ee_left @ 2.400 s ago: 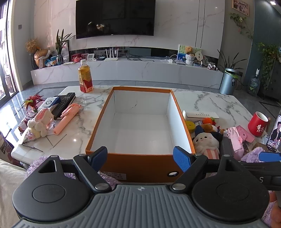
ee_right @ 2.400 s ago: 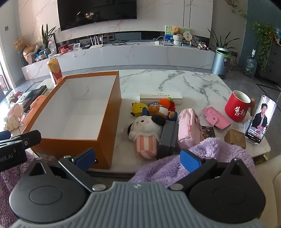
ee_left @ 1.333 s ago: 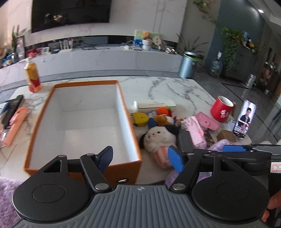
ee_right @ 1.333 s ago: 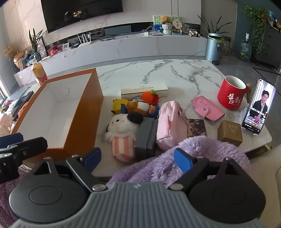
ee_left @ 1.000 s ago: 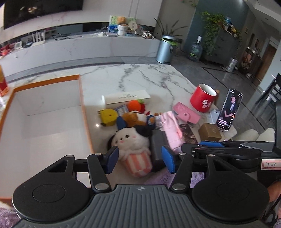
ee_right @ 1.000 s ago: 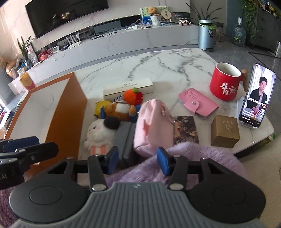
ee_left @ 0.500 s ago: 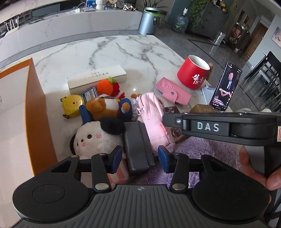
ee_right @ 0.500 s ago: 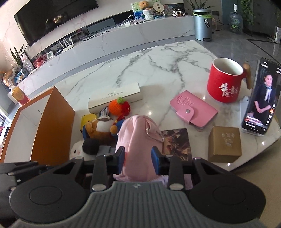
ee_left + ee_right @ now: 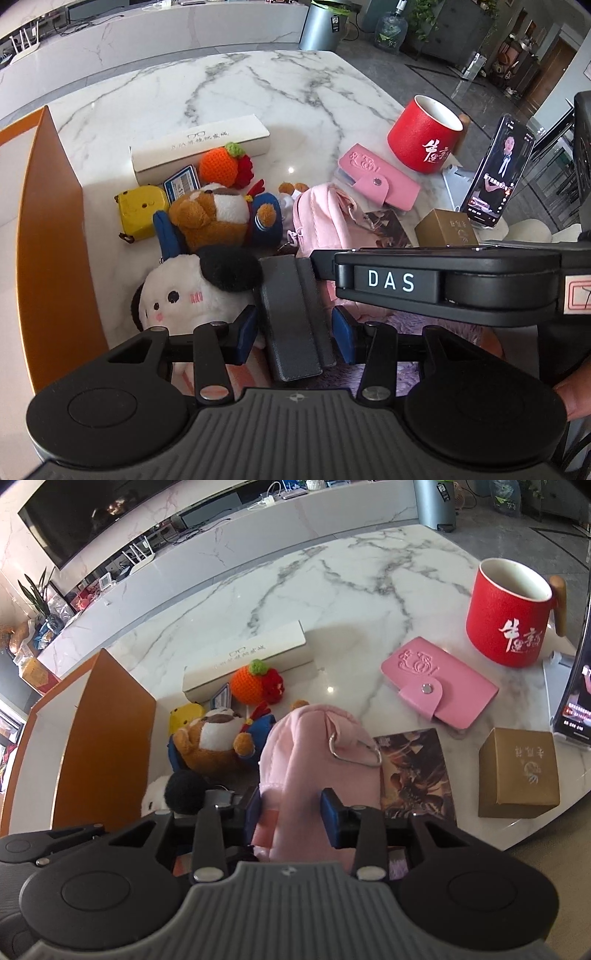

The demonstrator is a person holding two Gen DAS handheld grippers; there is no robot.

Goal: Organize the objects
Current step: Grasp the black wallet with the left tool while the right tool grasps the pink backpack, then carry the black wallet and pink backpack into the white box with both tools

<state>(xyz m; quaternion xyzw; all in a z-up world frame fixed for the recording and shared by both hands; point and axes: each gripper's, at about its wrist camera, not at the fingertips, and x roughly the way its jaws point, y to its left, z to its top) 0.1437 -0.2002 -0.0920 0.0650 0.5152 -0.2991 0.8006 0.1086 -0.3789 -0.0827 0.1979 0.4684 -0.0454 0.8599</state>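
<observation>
My left gripper (image 9: 294, 330) straddles a dark grey case (image 9: 291, 314) that lies on the marble table (image 9: 221, 88); its jaws sit close on both sides, grip unclear. My right gripper (image 9: 291, 808) straddles a pink pouch (image 9: 317, 753), with its blue pads (image 9: 332, 812) against the fabric. A white plush with a black ear (image 9: 192, 291) lies left of the grey case. The orange box (image 9: 48, 236) stands at the left, also in the right wrist view (image 9: 99, 738).
A brown bear plush (image 9: 214, 218), yellow toy (image 9: 138, 208), orange knit fruit (image 9: 219, 168) and white long box (image 9: 199, 146) lie behind. A pink wallet (image 9: 439, 683), red mug (image 9: 513, 613), gold box (image 9: 517, 771), picture card (image 9: 413, 771) and propped phone (image 9: 502, 170) are at the right.
Both grippers have swung right from the orange box, dropped toward the table and narrowed. The left now straddles the grey case and the right the pink pouch.
</observation>
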